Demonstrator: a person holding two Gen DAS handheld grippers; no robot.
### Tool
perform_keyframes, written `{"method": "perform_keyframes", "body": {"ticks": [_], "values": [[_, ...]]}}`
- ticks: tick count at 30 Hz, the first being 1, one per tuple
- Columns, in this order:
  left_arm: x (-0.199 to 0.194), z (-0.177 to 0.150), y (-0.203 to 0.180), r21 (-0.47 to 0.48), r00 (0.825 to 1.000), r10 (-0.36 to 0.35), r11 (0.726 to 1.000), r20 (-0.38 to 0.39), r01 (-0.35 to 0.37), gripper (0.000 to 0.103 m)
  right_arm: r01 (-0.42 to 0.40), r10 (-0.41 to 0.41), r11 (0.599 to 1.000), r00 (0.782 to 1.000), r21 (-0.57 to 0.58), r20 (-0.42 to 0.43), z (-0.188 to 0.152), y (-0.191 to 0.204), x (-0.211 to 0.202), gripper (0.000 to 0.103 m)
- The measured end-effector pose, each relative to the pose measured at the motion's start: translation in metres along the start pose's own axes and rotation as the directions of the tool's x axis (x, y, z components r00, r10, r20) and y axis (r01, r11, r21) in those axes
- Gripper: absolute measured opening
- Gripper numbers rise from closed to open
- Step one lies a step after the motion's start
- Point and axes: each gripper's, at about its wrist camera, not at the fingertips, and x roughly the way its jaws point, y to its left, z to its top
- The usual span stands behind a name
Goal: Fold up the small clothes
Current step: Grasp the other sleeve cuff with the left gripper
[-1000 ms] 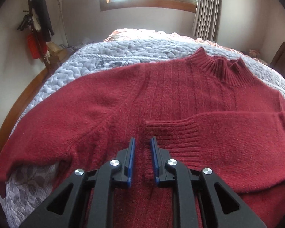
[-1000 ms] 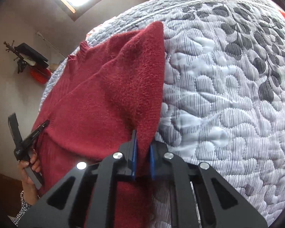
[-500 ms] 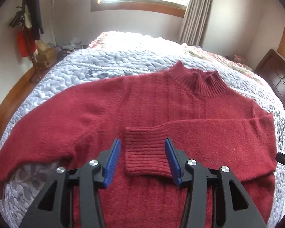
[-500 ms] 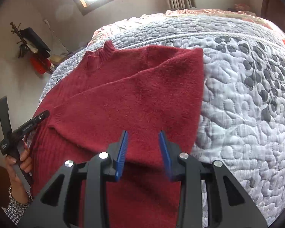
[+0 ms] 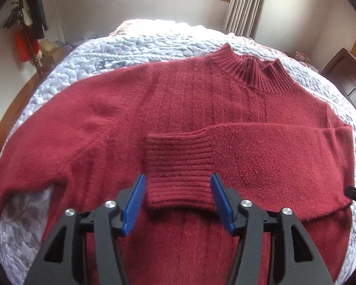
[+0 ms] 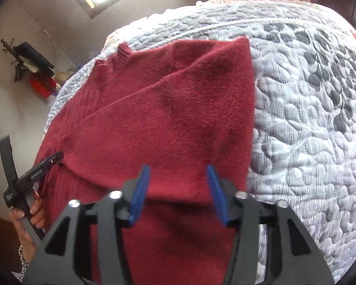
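A: The red knit sweater (image 5: 182, 104) lies face up on the quilted bedspread (image 5: 130, 47), collar (image 5: 254, 71) toward the window. Its right sleeve is folded across the chest, with the ribbed cuff (image 5: 178, 168) resting near the middle of the body.

B: And the other sleeve?

A: That left sleeve (image 5: 47, 147) stretches out toward the bed's edge, not yet folded in.

B: How would the sweater handle?

A: It looks soft, thick and fuzzy, so it would likely drape and sag rather than hold a crease. Being light, it could drag or bunch if pulled by one point. The firmer ribbing at the cuff or hem looks like the best place to pinch.

B: What are the tools doing?

A: The left gripper (image 5: 178, 199) has its jaws spread wide on either side of the cuff, holding nothing. The right gripper (image 6: 175, 190) is equally wide apart over the folded shoulder edge, also empty.

B: Anything else nearby?

A: A coat rack (image 5: 28, 19) stands by the wall, beyond the bed.
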Motion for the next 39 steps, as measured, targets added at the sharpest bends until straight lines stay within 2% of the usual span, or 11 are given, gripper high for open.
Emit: {"method": "perform_keyframes", "body": {"ticks": [4, 11, 14, 19, 26, 30, 31, 33, 36, 37, 39], "values": [[-0.037, -0.019, 0.056, -0.063, 0.999, 0.03, 0.998, 0.031, -0.028, 0.079, -0.01, 0.01, 0.996, 1.0, -0.083, -0.003, -0.001, 0.04, -0.005, 0.062], [-0.068, -0.067, 0.177, -0.247, 0.997, 0.072, 0.966, -0.038, -0.079, 0.079, -0.025, 0.018, 0.986, 0.999, -0.164, -0.048, 0.001, 0.094, 0.028, 0.062], [-0.083, -0.087, 0.225, -0.344, 0.993, 0.103, 0.932, -0.056, -0.116, 0.078, -0.014, 0.002, 0.981, 0.998, -0.192, -0.061, -0.002, 0.108, 0.039, 0.062], [-0.098, -0.113, 0.28, -0.478, 0.997, 0.047, 0.876, -0.06, -0.07, 0.079, -0.008, -0.008, 0.978, 0.997, -0.21, -0.076, -0.003, 0.123, 0.052, 0.062], [-0.082, -0.11, 0.326, -0.607, 0.999, -0.025, 0.795, -0.023, 0.006, 0.078, 0.018, -0.036, 0.974, 0.996, -0.225, -0.077, -0.004, 0.124, 0.059, 0.062], [-0.068, -0.107, 0.351, -0.689, 0.999, -0.05, 0.724, 0.0, 0.036, 0.076, 0.025, -0.042, 0.979, 0.996, -0.204, -0.081, -0.003, 0.112, 0.064, 0.062], [-0.063, -0.107, 0.356, -0.706, 0.999, -0.047, 0.708, -0.005, 0.03, 0.074, 0.026, -0.042, 0.979, 0.996, -0.201, -0.08, -0.003, 0.11, 0.064, 0.062], [-0.053, -0.107, 0.364, -0.732, 0.998, -0.063, 0.681, -0.01, 0.035, 0.055, 0.02, -0.036, 0.979, 0.996, -0.201, -0.077, -0.004, 0.107, 0.063, 0.062], [-0.042, -0.108, 0.37, -0.764, 0.996, -0.09, 0.643, 0.001, 0.059, 0.035, 0.022, -0.038, 0.977, 0.997, -0.214, -0.071, -0.006, 0.105, 0.062, 0.062], [-0.042, -0.106, 0.37, -0.763, 0.997, -0.075, 0.644, 0.004, 0.052, 0.031, 0.023, -0.039, 0.976, 0.997, -0.219, -0.069, -0.007, 0.104, 0.062, 0.062], [-0.045, -0.101, 0.365, -0.749, 0.999, -0.032, 0.662, 0.014, 0.032, 0.016, 0.027, -0.043, 0.974, 0.997, -0.225, -0.065, -0.008, 0.103, 0.06, 0.062]]}}
